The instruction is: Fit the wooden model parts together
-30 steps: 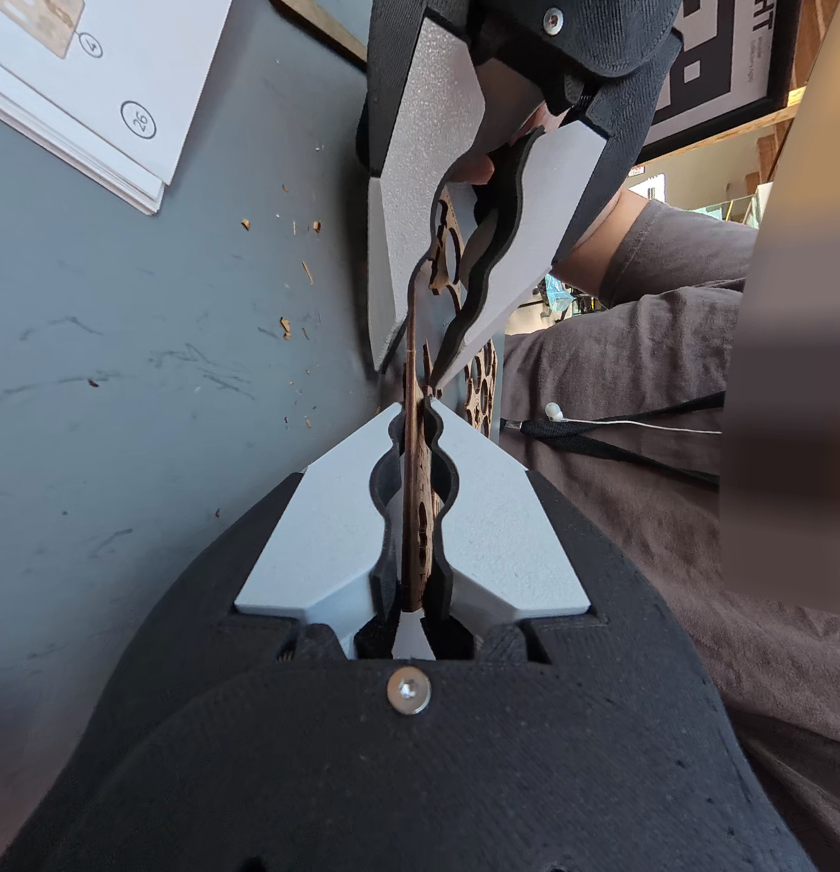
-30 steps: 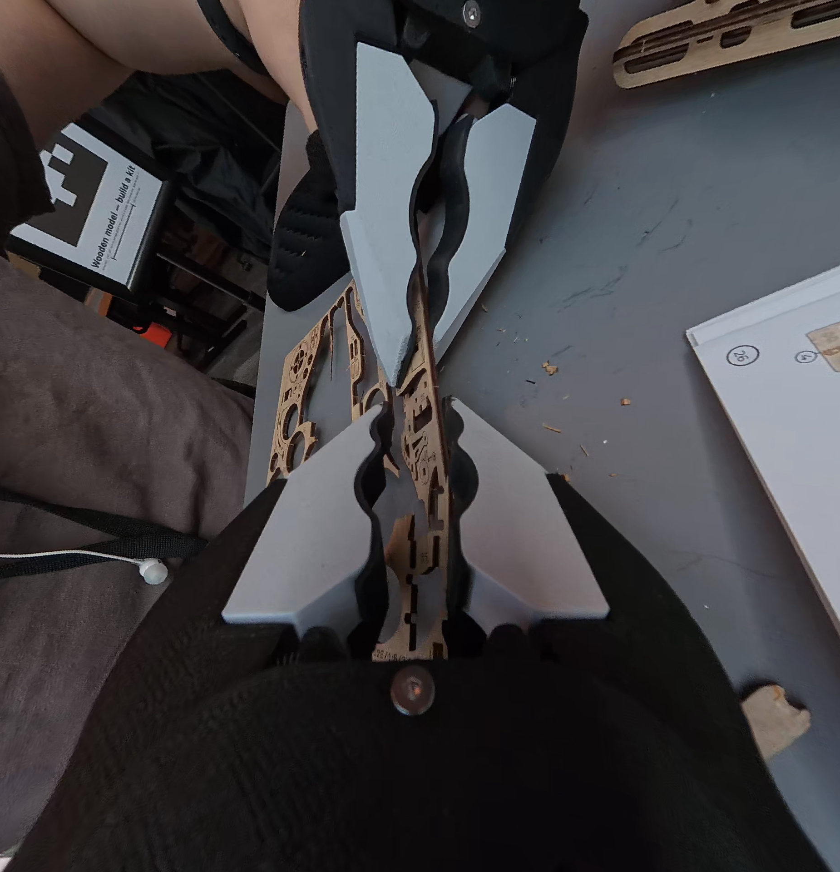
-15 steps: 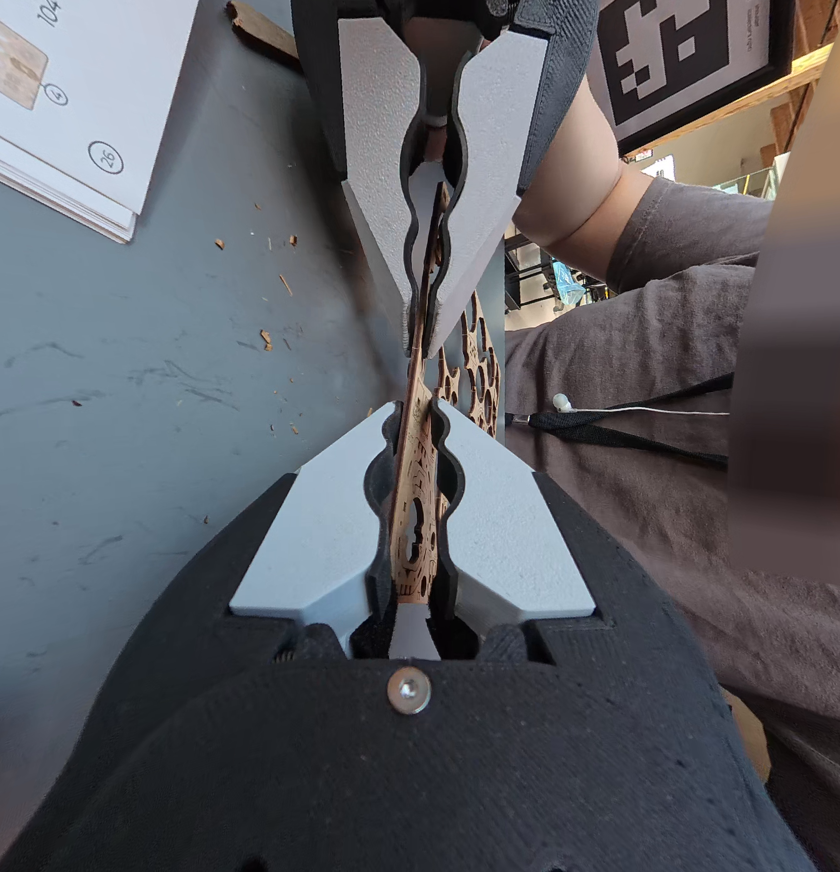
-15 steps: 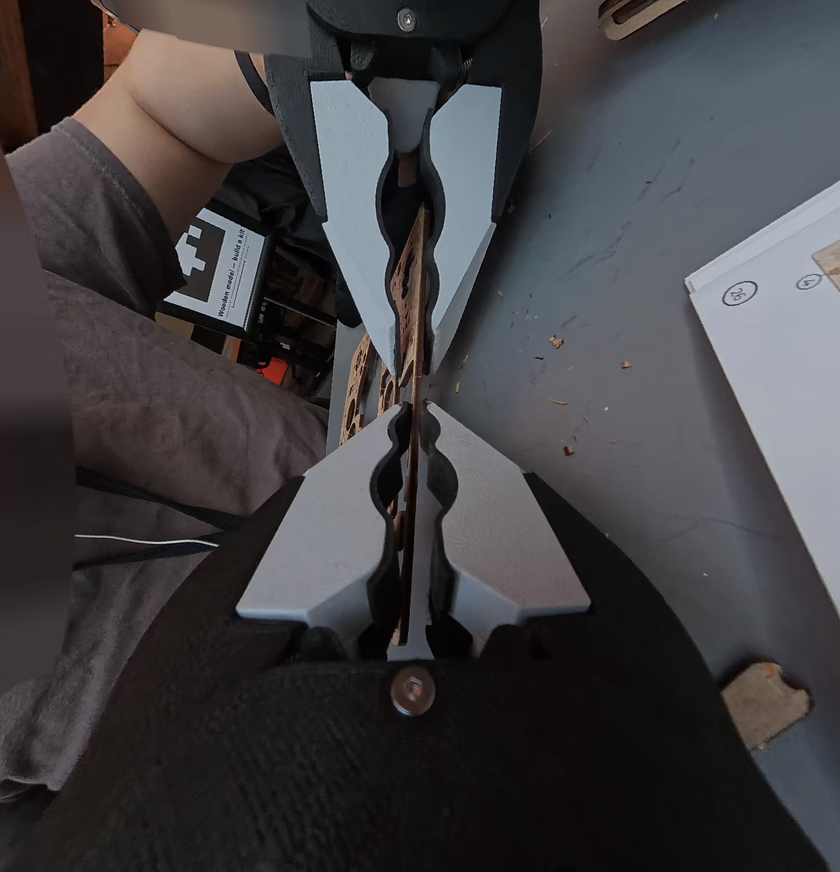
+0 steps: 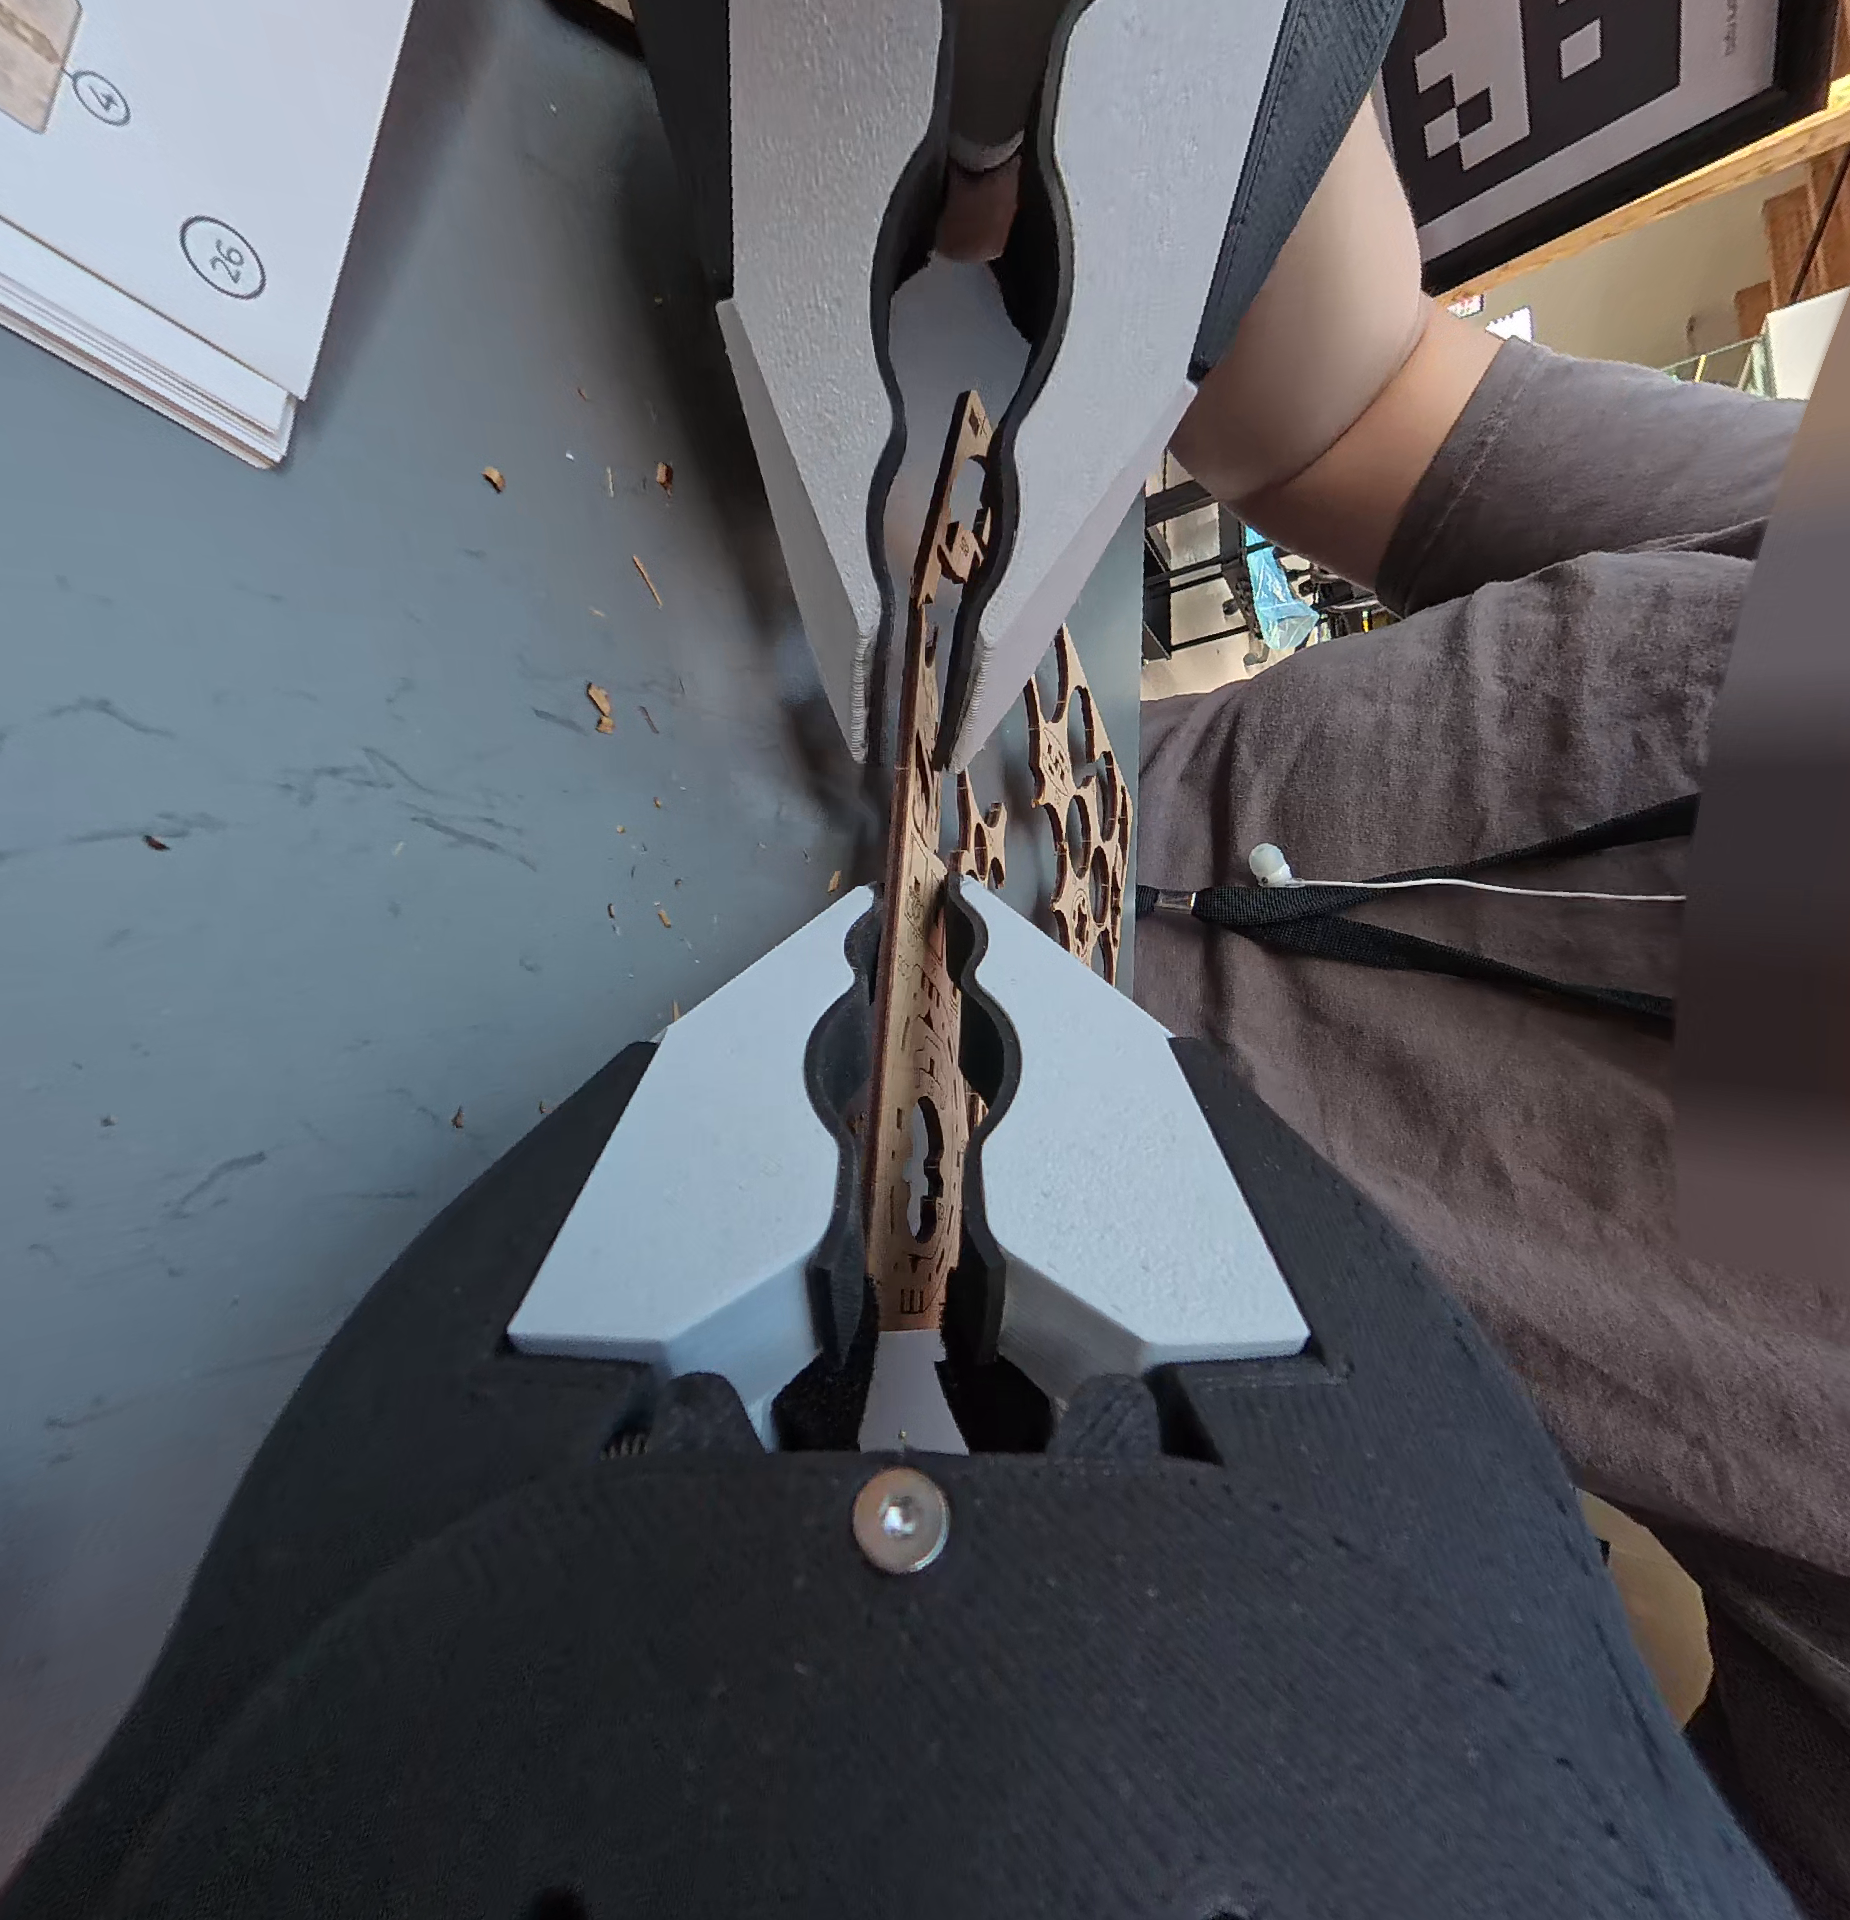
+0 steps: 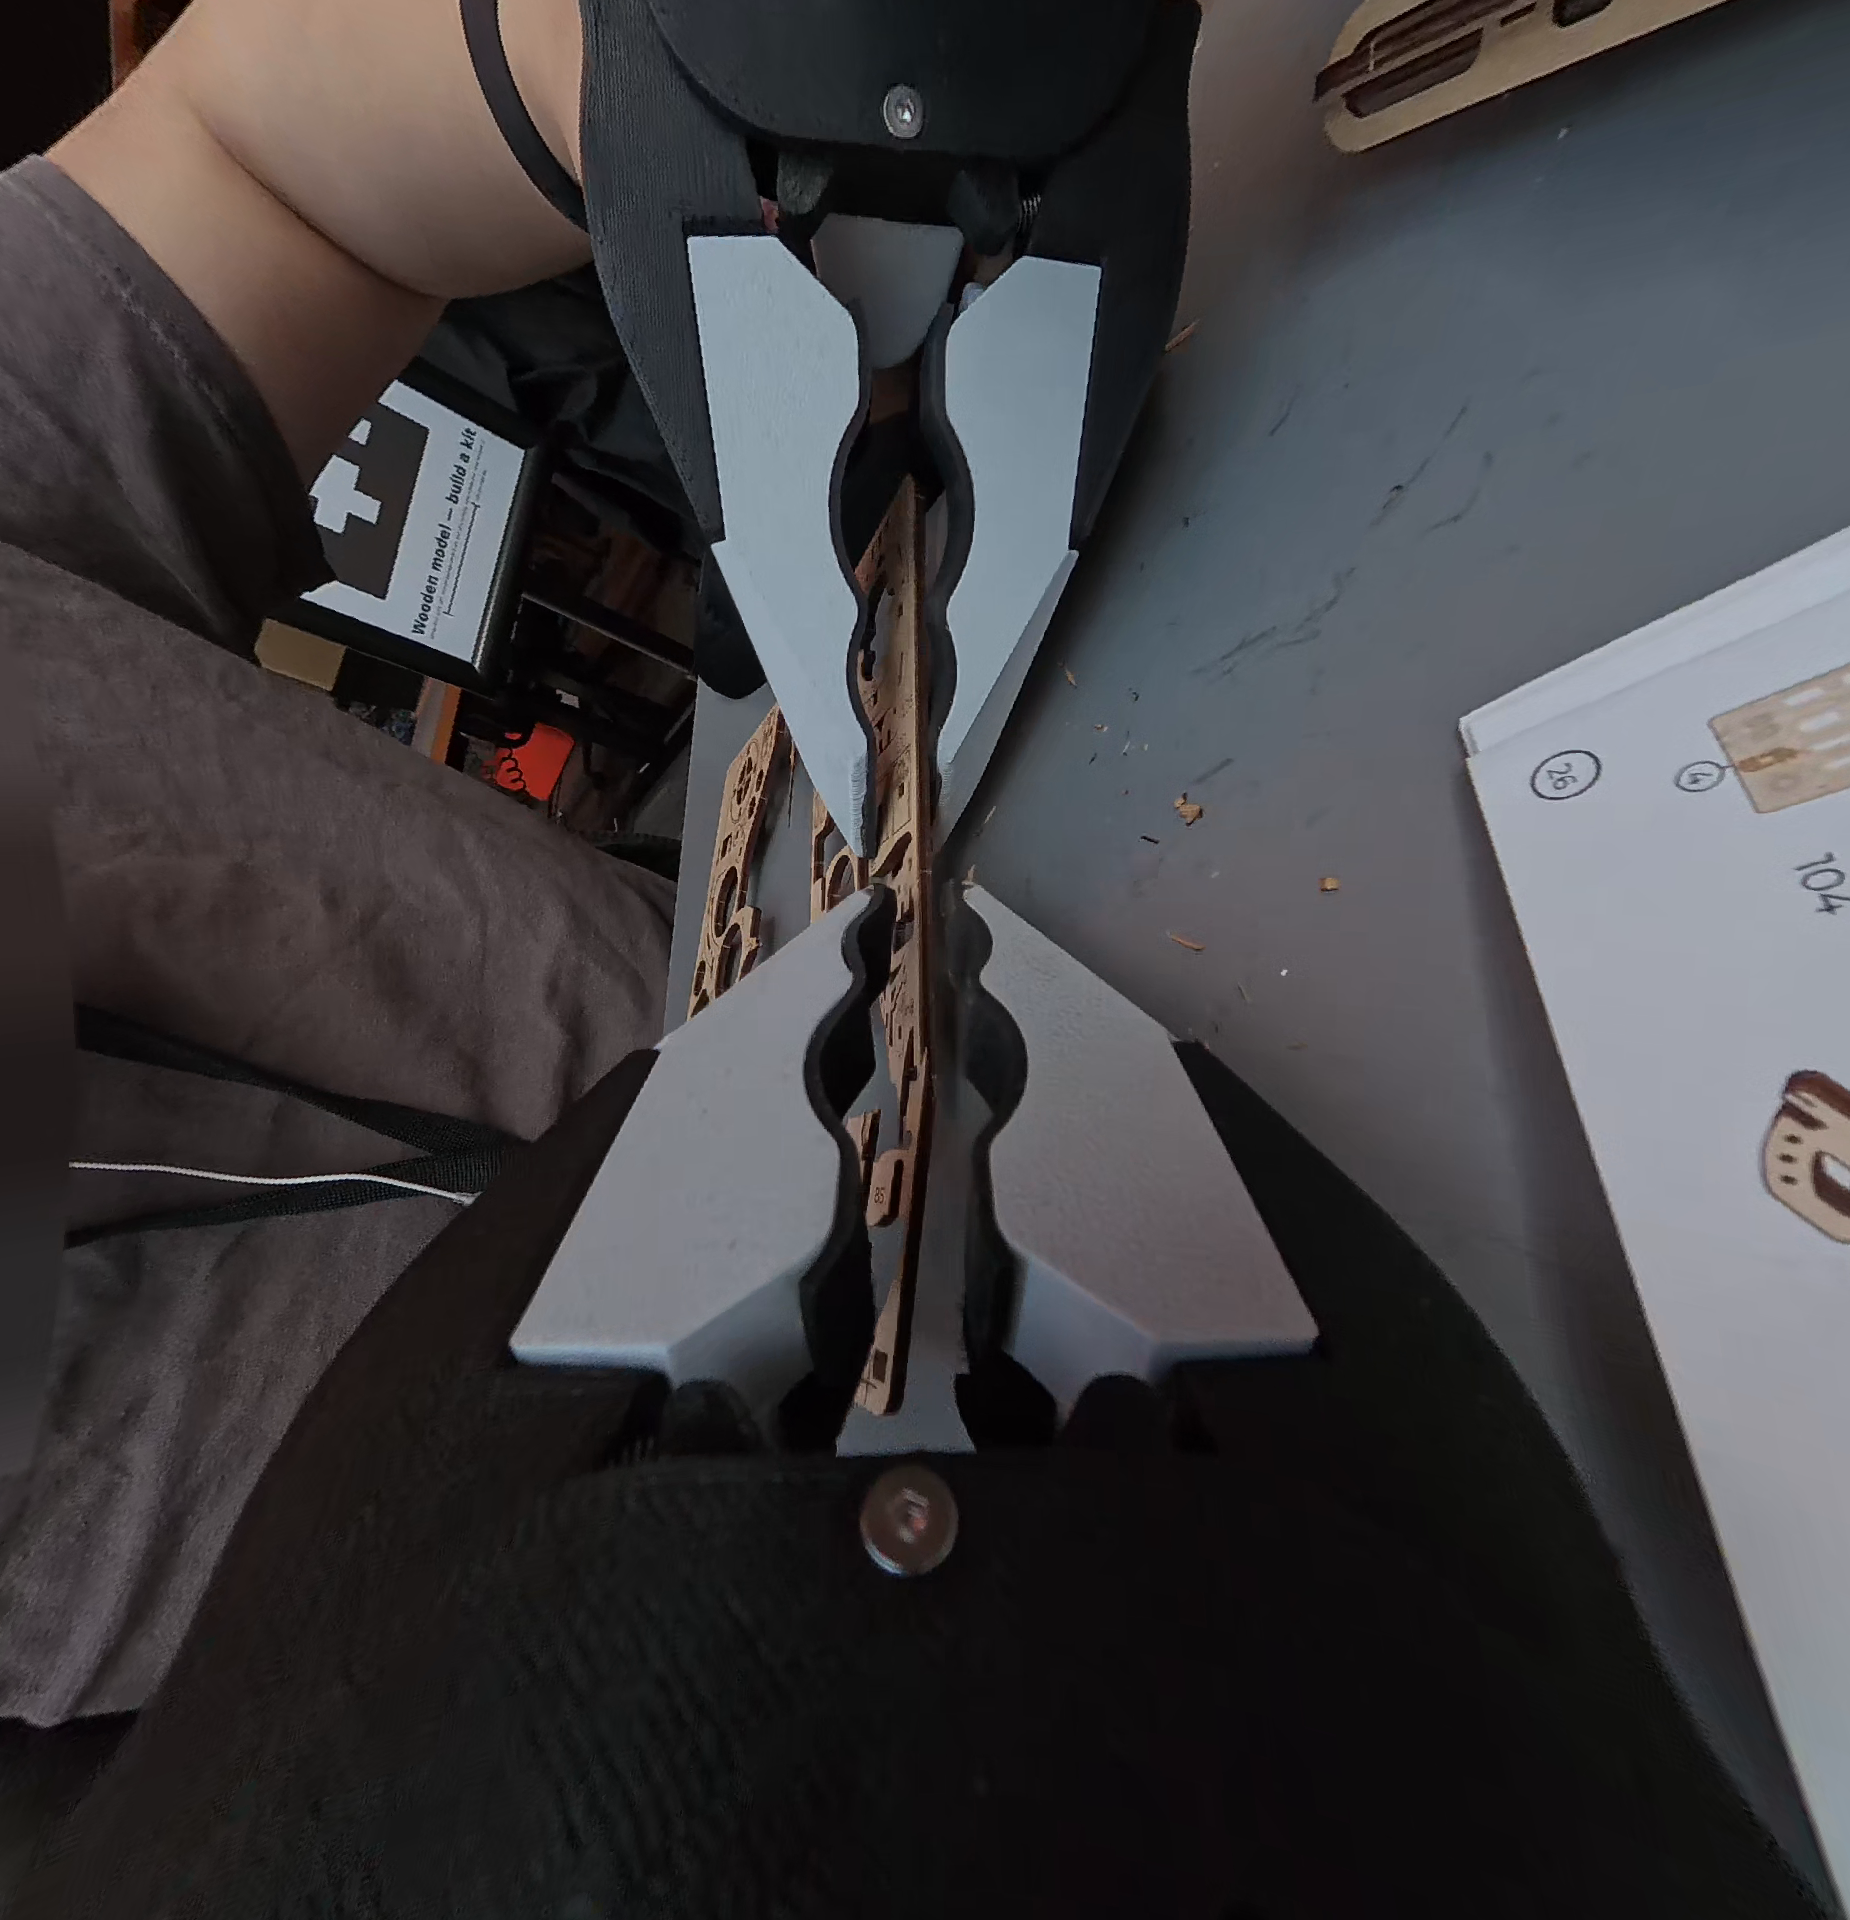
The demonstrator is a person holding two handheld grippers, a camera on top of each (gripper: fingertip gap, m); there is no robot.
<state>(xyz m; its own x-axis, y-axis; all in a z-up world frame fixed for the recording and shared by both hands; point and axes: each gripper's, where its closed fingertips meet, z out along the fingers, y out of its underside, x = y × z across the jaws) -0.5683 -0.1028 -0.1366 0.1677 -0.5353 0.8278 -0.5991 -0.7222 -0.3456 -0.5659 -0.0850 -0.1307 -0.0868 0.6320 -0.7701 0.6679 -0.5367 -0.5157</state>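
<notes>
A thin laser-cut wooden sheet [image 5: 916, 1143] stands edge-on in the air above the grey table [image 5: 329, 831]. My left gripper [image 5: 913, 899] is shut on its near end. My right gripper [image 5: 908, 753] faces it tip to tip from above and is shut on the far end of the same sheet. In the right wrist view the sheet [image 6: 900, 1174] runs from my right gripper [image 6: 923, 894] up into the left gripper [image 6: 905, 831]. The two pairs of fingertips nearly touch. Much of the sheet's face is hidden by the fingers.
Another wooden sheet with round cut-outs [image 5: 1077, 821] lies at the table's edge beside the person's grey shirt [image 5: 1420, 935]. An open instruction booklet [image 6: 1710, 987] lies on the table. A further wooden sheet [image 6: 1472, 62] lies far off. Wood chips [image 5: 599, 707] are scattered about. A framed marker sign [image 5: 1575, 104] stands behind. Less than 4 cm separates the two grippers' tips.
The right gripper has turned from tilted to straight in line with the left and come closer. The sheet has stayed clamped in both and turned slightly, showing more of its face.
</notes>
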